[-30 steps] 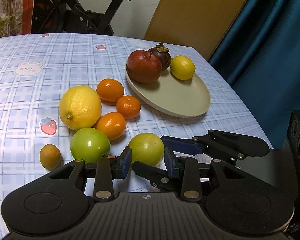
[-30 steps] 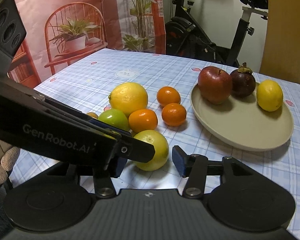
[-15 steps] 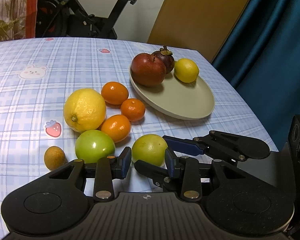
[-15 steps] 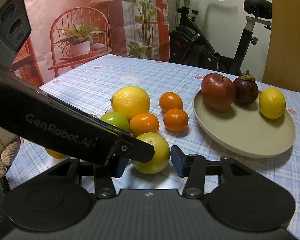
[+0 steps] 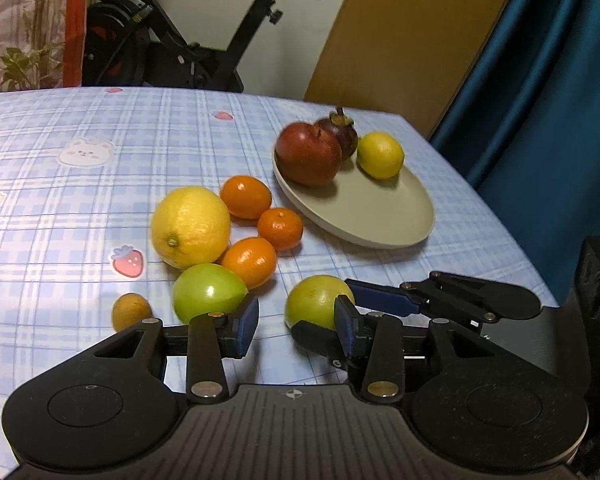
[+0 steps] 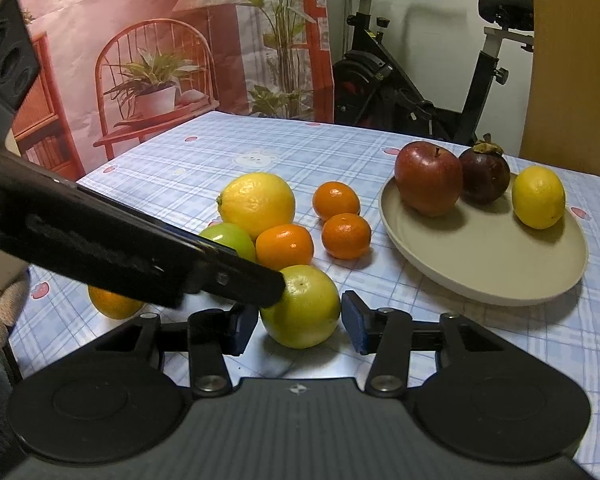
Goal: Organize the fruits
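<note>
Right gripper [image 6: 300,322] jaws spread, straddling a round yellow-green citrus fruit [image 6: 302,306] on the blue checked tablecloth [image 6: 204,152]; pads not visibly touching it. Left gripper [image 5: 296,322] also spread, nothing held; its arm crosses in from the right gripper's left, nearly touching the fruit. Ahead: green apple [image 6: 230,238], three small oranges. Ahead-right: beige oval plate [image 6: 480,264].
</note>
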Motion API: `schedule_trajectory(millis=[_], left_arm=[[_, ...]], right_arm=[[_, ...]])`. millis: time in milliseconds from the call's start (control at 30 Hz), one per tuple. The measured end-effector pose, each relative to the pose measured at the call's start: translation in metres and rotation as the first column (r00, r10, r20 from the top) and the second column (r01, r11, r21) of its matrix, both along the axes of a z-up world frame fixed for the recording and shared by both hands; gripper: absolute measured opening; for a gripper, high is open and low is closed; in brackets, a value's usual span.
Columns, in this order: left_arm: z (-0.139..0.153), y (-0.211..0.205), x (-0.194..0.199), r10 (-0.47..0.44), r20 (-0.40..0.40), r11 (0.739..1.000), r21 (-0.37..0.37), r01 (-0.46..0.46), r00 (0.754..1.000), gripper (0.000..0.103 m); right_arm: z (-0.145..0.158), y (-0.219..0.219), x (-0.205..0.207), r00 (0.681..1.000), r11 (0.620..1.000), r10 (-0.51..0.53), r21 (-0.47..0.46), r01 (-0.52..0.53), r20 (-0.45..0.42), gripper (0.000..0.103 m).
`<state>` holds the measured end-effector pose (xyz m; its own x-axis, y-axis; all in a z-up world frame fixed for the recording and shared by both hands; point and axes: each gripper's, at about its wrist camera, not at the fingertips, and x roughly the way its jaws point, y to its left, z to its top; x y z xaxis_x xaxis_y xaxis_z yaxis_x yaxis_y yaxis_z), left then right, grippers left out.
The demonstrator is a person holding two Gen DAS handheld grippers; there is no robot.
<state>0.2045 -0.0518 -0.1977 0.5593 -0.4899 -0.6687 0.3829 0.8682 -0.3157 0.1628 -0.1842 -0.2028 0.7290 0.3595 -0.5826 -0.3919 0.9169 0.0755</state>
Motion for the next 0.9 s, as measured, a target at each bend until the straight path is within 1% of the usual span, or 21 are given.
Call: schedule_trajectory(millis=[67, 133, 300, 367, 400, 433, 500, 567, 667, 733, 833, 900], left_arm=[[0.002, 0.008, -0.006, 0.019, 0.021, 1.0, -0.02, -0.019, 1.0, 0.044], [0.005, 0.013, -0.01, 0.038, 0.045, 0.999, -0.017, -0.037, 0.998, 0.044], [0.016, 0.019, -0.008, 0.085, 0.103, 0.996, 0.024, -0.088, 0.991, 0.044], [0.018, 0.017, -0.006, 0.083, 0.13, 0.994, 0.061, -0.092, 0.988, 0.047], [0.017, 0.015, -0.003, 0.081, 0.137, 0.992, 0.089, -0.094, 0.987, 0.051], [0.016, 0.013, 0.0, 0.083, 0.137, 0.989, 0.113, -0.098, 0.987, 0.053], [0.01, 0.013, 0.009, 0.106, 0.115, 0.985, 0.127, -0.12, 0.988, 0.053], [0.008, 0.018, 0.016, 0.143, 0.087, 0.983, 0.108, -0.152, 0.986, 0.053], [0.007, 0.024, 0.02, 0.179, 0.076, 0.979, 0.081, -0.185, 0.981, 0.053], [0.005, 0.026, 0.021, 0.183, 0.068, 0.979, 0.083, -0.188, 0.981, 0.053], [0.003, 0.031, 0.02, 0.182, 0.054, 0.981, 0.056, -0.185, 0.982, 0.054], [0.003, 0.028, 0.019, 0.169, 0.049, 0.984, 0.054, -0.172, 0.984, 0.054]], right_arm=[[0.0, -0.001, 0.0, 1.0, 1.0, -0.008, 0.002, 0.008, -0.001, 0.049], [0.0, -0.002, 0.0, 1.0, 1.0, -0.015, 0.007, 0.015, -0.003, 0.049], [0.001, -0.007, -0.001, 0.999, 0.999, -0.035, 0.016, 0.035, -0.007, 0.049], [0.001, -0.009, -0.002, 0.999, 0.999, -0.043, 0.023, 0.043, -0.01, 0.049], [0.001, -0.01, -0.002, 0.999, 0.999, -0.046, 0.028, 0.046, -0.012, 0.049], [0.001, -0.011, -0.001, 0.999, 0.998, -0.049, 0.032, 0.049, -0.014, 0.049], [0.001, -0.011, -0.001, 0.999, 0.998, -0.051, 0.032, 0.051, -0.013, 0.049], [0.001, -0.01, -0.002, 0.999, 0.998, -0.05, 0.028, 0.05, -0.011, 0.049], [0.001, -0.011, -0.002, 0.999, 0.998, -0.05, 0.03, 0.05, -0.012, 0.049], [0.001, -0.011, -0.002, 0.999, 0.998, -0.05, 0.031, 0.05, -0.012, 0.049], [0.001, -0.011, -0.003, 0.999, 0.998, -0.049, 0.032, 0.05, -0.012, 0.049], [0.001, -0.011, -0.003, 0.999, 0.998, -0.049, 0.032, 0.05, -0.012, 0.049]])
